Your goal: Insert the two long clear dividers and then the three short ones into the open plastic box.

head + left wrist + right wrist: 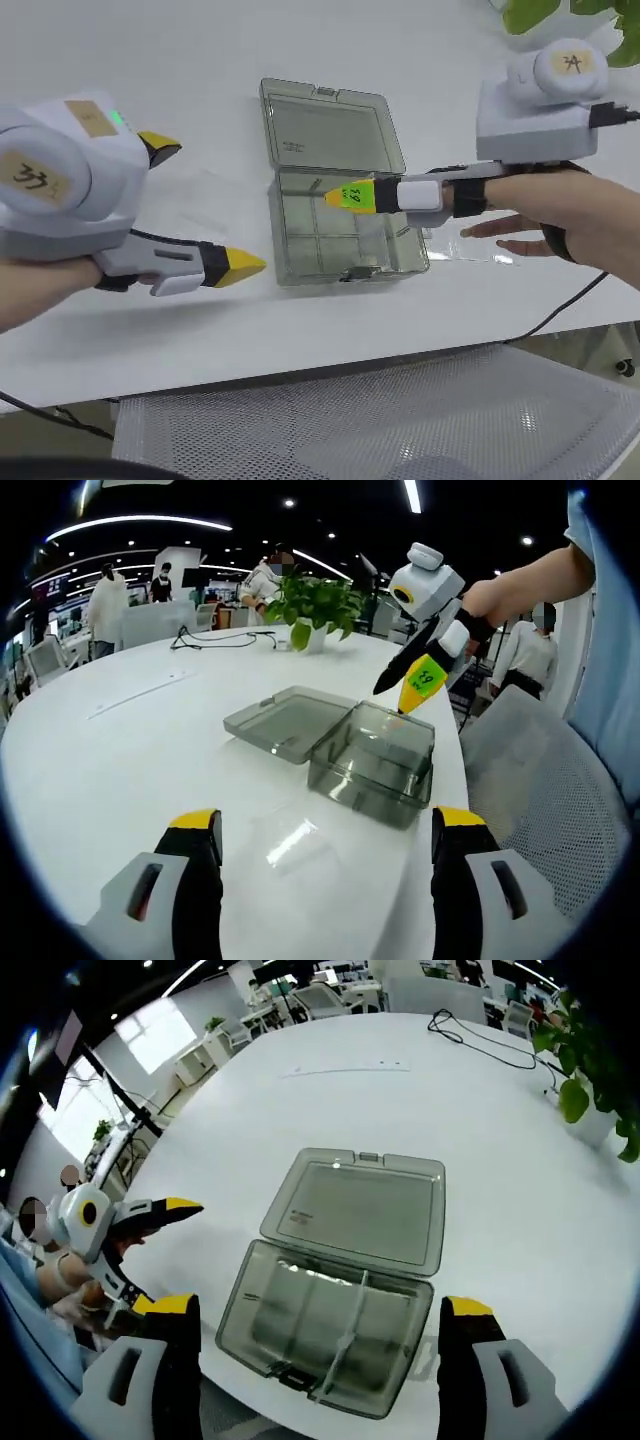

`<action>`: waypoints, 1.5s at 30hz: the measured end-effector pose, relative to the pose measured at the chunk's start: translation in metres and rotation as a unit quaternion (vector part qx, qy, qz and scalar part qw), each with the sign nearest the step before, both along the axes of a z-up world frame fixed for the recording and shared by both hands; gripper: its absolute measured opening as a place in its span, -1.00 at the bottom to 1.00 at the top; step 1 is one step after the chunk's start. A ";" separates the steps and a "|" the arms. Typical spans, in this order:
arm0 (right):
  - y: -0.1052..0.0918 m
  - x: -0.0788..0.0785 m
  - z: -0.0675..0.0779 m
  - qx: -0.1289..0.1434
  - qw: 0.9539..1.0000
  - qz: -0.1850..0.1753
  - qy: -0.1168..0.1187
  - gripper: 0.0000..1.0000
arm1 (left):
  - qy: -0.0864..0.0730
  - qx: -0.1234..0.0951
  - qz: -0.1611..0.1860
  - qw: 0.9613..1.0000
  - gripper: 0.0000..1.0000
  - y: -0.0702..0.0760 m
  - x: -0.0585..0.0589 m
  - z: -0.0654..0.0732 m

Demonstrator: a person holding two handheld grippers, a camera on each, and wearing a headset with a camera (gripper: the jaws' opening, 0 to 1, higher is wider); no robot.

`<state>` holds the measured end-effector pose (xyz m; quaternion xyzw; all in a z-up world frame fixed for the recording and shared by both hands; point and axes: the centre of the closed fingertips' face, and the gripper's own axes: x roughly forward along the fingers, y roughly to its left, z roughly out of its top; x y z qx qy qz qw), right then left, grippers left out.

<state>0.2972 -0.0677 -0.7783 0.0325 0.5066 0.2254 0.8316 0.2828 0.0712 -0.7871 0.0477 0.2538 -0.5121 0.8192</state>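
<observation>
Left hand-held gripper: jaws wide apart, empty, above the tabletop, left of the box.
Right hand-held gripper: jaws wide apart, empty, over the box's right side.
Box: open, lid laid flat.
Dividers: several seated inside the box.
Loose divider: flat on the tabletop, beside the box.

From the head we look forward and down on the bench, with the box mid-frame. From the left tool we look low across the bench at the box, fairly near. From the right tool we look steeply down on it from close above; all three views share the box.
</observation>
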 end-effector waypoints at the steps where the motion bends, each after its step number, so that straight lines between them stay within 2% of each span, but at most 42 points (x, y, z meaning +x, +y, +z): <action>1: 0.001 0.001 0.002 0.006 1.000 -0.004 -0.009 0.99 | 0.000 0.001 0.003 1.000 0.75 0.000 0.000 0.000; 5: -0.001 -0.004 0.008 0.019 0.999 -0.008 -0.033 1.00 | 0.003 -0.001 0.015 1.000 0.75 0.001 -0.002 0.003; 6: 0.000 -0.001 0.011 0.025 0.998 -0.003 -0.054 1.00 | 0.004 0.000 0.017 1.000 0.75 0.001 -0.003 0.004; 8: -0.005 -0.008 0.011 0.018 0.998 -0.004 -0.054 1.00 | 0.006 0.003 0.022 1.000 0.75 0.000 -0.005 0.004; 10: -0.008 -0.013 0.013 0.021 0.998 -0.001 -0.066 1.00 | 0.007 0.003 0.029 1.000 0.75 0.000 -0.007 0.005; 12: -0.008 -0.008 0.019 0.031 0.994 0.002 -0.104 1.00 | 0.009 0.002 0.034 0.999 0.75 0.000 -0.008 0.007; 13: -0.013 -0.014 0.019 0.027 0.995 0.000 -0.099 1.00 | 0.010 0.003 0.040 0.999 0.75 0.000 -0.009 0.008; 14: -0.013 -0.013 0.023 0.038 0.992 0.004 -0.120 1.00 | 0.009 0.005 0.045 0.999 0.75 0.001 -0.009 0.009; 16: -0.021 -0.018 0.023 0.039 0.991 -0.001 -0.125 1.00 | 0.013 0.003 0.058 0.998 0.75 0.002 -0.011 0.013; 17: -0.022 -0.015 0.027 0.042 0.988 0.006 -0.152 0.99 | 0.013 0.003 0.063 0.998 0.75 0.003 -0.011 0.014; 18: -0.026 -0.020 0.025 0.042 0.988 0.006 -0.148 0.99 | 0.012 0.003 0.071 0.997 0.75 0.004 -0.011 0.016; 20: -0.031 -0.022 0.028 0.056 0.985 0.003 -0.165 0.98 | 0.014 0.003 0.086 0.996 0.74 0.006 -0.013 0.019; 21: -0.034 -0.025 0.027 0.056 0.985 0.004 -0.161 0.98 | 0.014 0.004 0.090 0.996 0.74 0.007 -0.014 0.020; 22: -0.037 -0.025 0.028 0.057 0.983 0.010 -0.176 0.98 | 0.013 0.007 0.098 0.995 0.74 0.008 -0.016 0.022; 23: -0.040 -0.028 0.027 0.054 0.983 0.011 -0.174 0.97 | 0.013 0.007 0.104 0.994 0.74 0.008 -0.017 0.023; 25: -0.042 -0.032 0.029 0.066 0.980 0.021 -0.189 0.98 | 0.014 0.009 0.118 0.993 0.73 0.010 -0.020 0.025; 26: -0.046 -0.033 0.029 0.069 0.979 0.021 -0.190 0.98 | 0.015 0.008 0.123 0.992 0.73 0.010 -0.021 0.026; 27: -0.053 -0.031 0.030 0.078 0.976 0.020 -0.200 0.98 | 0.014 0.010 0.128 0.992 0.73 0.009 -0.023 0.027; 28: -0.056 -0.032 0.030 0.078 0.977 0.016 -0.199 0.98 | 0.014 0.010 0.135 0.991 0.73 0.010 -0.024 0.028; 29: -0.058 -0.034 0.033 0.089 0.973 0.016 -0.211 0.98 | 0.014 0.011 0.141 0.990 0.74 0.009 -0.025 0.029; 31: -0.064 -0.039 0.033 0.090 0.974 0.013 -0.209 0.97 | 0.014 0.012 0.152 0.988 0.73 0.009 -0.027 0.030; 34: -0.073 -0.041 0.039 0.105 0.968 0.010 -0.227 0.97 | 0.012 0.012 0.167 0.986 0.74 0.007 -0.029 0.034; 35: -0.077 -0.040 0.044 0.109 0.964 0.006 -0.244 0.97 | 0.009 0.014 0.171 0.985 0.74 0.006 -0.029 0.035; 36: -0.080 -0.044 0.043 0.107 0.965 0.007 -0.237 0.96 | 0.009 0.016 0.175 0.984 0.74 0.006 -0.029 0.035; 37: -0.082 -0.046 0.046 0.112 0.963 0.012 -0.243 0.96 | 0.007 0.017 0.179 0.984 0.74 0.004 -0.030 0.036; 38: -0.085 -0.047 0.045 0.107 0.964 0.012 -0.243 0.96 | 0.007 0.018 0.182 0.983 0.74 0.004 -0.030 0.036; 40: -0.090 -0.050 0.051 0.108 0.959 0.023 -0.260 0.96 | 0.006 0.019 0.193 0.981 0.74 0.003 -0.029 0.035; 41: -0.093 -0.052 0.050 0.103 0.961 0.026 -0.255 0.96 | 0.006 0.021 0.195 0.981 0.74 0.003 -0.029 0.035; 42: -0.093 -0.054 0.056 0.114 0.955 0.039 -0.272 0.96 | 0.004 0.026 0.199 0.980 0.74 0.003 -0.029 0.033; 43: -0.097 -0.055 0.055 0.108 0.957 0.034 -0.267 0.96 | 0.005 0.027 0.202 0.979 0.73 0.003 -0.029 0.032; 45: -0.100 -0.059 0.057 0.114 0.953 0.050 -0.275 0.96 | 0.006 0.027 0.207 0.978 0.73 0.002 -0.030 0.031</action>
